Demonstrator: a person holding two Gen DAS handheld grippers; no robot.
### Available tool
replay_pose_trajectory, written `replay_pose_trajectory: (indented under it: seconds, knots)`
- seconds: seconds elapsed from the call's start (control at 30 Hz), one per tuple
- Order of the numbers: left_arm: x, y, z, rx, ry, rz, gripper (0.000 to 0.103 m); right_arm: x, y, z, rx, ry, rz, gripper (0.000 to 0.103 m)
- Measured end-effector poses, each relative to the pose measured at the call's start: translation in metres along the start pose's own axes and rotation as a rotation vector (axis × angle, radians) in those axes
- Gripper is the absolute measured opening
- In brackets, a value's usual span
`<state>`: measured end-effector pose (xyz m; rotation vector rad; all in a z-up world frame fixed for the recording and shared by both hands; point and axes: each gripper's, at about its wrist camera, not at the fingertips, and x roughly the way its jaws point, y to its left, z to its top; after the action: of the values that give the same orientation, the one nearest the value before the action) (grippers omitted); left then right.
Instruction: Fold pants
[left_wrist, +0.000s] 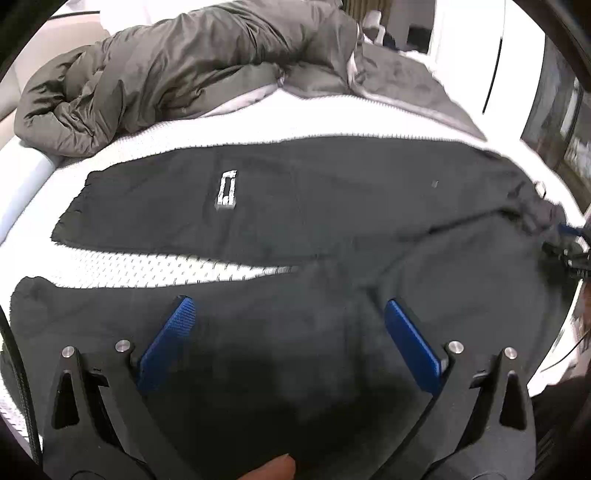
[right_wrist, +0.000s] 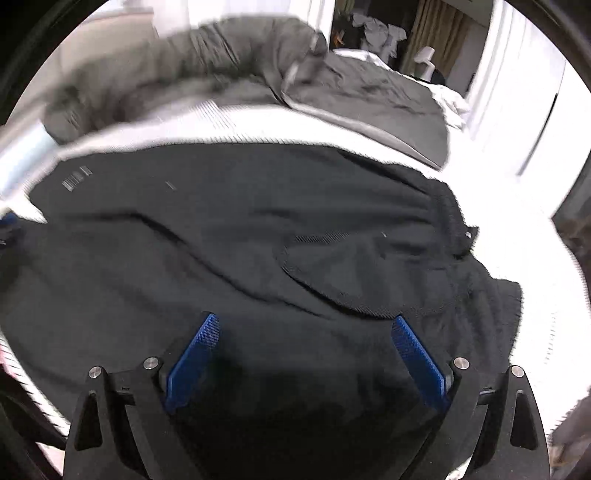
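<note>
Black pants (left_wrist: 295, 206) spread flat on the bed (left_wrist: 155, 269), legs apart, no fold yet made; left gripper (left_wrist: 290, 314) and right gripper (right_wrist: 304, 328) both wide, empty, poised over the fabric.

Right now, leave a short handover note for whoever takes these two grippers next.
Left claw: open, holding nothing, over the near leg of the black pants.
Right claw: open, holding nothing, over the waist end near the pocket.
The pants lie spread on the white bed, legs apart, a strip of bed showing between them; a grey duvet is bunched behind.
Done: pants laid out.
Left: every fold, probably starting with one leg over the other.
</note>
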<state>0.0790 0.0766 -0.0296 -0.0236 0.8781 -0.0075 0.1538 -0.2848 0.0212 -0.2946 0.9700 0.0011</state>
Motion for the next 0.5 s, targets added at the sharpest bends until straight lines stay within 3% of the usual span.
replay_pose_trajectory:
  seconds: [0.07,0.13,0.23,0.33,0.5]
  knots:
    - [-0.004,0.010,-0.005,-0.018,0.007,0.050,0.102,0.001,-0.009,-0.013,-0.030,0.024,-0.090,0.096]
    - [-0.010,0.034,-0.013,-0.078,0.007,0.072,0.102,-0.004,-0.026,-0.025,0.004,0.033,-0.107,0.096]
    - [-0.018,0.083,-0.033,-0.187,0.029,0.165,0.102,-0.007,-0.069,-0.053,0.077,0.073,-0.157,0.096]
    - [-0.032,0.133,-0.061,-0.284,0.052,0.276,0.102,-0.021,-0.106,-0.085,0.137,0.045,-0.125,0.096]
    - [-0.070,0.173,-0.089,-0.345,0.016,0.530,0.102,-0.055,-0.143,-0.117,0.337,-0.018,-0.062,0.096]
